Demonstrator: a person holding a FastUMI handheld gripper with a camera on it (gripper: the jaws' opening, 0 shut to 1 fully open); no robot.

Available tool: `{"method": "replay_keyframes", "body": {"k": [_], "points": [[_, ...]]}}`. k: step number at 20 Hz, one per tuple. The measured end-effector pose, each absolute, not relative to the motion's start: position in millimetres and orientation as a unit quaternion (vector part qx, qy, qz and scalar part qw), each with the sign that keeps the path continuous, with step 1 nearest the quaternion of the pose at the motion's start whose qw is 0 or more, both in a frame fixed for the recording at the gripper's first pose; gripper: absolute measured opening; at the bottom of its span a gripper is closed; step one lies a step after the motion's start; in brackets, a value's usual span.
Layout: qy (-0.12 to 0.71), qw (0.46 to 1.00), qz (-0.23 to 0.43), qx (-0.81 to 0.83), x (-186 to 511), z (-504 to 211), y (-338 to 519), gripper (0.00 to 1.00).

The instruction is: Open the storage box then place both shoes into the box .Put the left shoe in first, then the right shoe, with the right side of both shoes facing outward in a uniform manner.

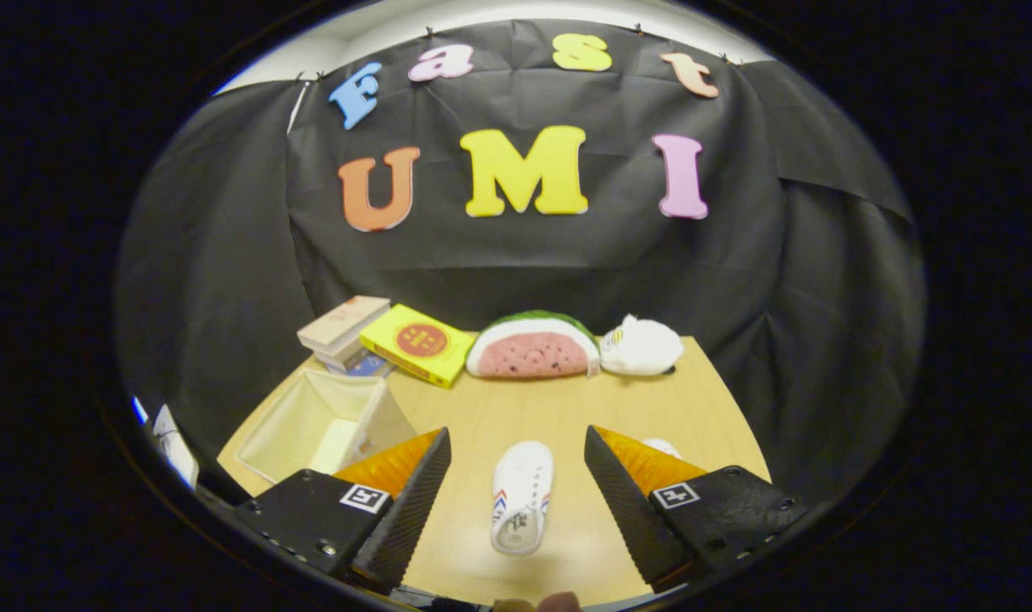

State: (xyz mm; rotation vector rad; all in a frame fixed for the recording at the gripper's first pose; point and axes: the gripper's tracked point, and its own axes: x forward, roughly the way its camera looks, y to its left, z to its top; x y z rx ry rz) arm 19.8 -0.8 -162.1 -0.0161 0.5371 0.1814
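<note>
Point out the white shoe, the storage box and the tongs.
white shoe [521, 497], gripper view, on its upper, between the open fingers
storage box [308, 406], gripper view, on its far inner wall
tongs [516, 476], gripper view, midway between the fingertips

white shoe [521, 495] on table, storage box [322, 422] open

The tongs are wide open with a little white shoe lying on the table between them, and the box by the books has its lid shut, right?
Not quite. In the gripper view the storage box beside the books is open on top, and you can see inside it. The rest holds: the tongs are wide open, and a white shoe lies on the table between them, untouched.
</note>
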Motion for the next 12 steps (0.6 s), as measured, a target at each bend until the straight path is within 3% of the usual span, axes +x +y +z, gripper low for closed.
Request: {"method": "replay_keyframes", "body": {"k": [7, 12], "points": [[0.375, 0.923, 0.085, 0.001, 34, -282, -30, 0.96], [0.420, 0.903, 0.091, 0.011, 58, -330, -34, 0.96]]}}
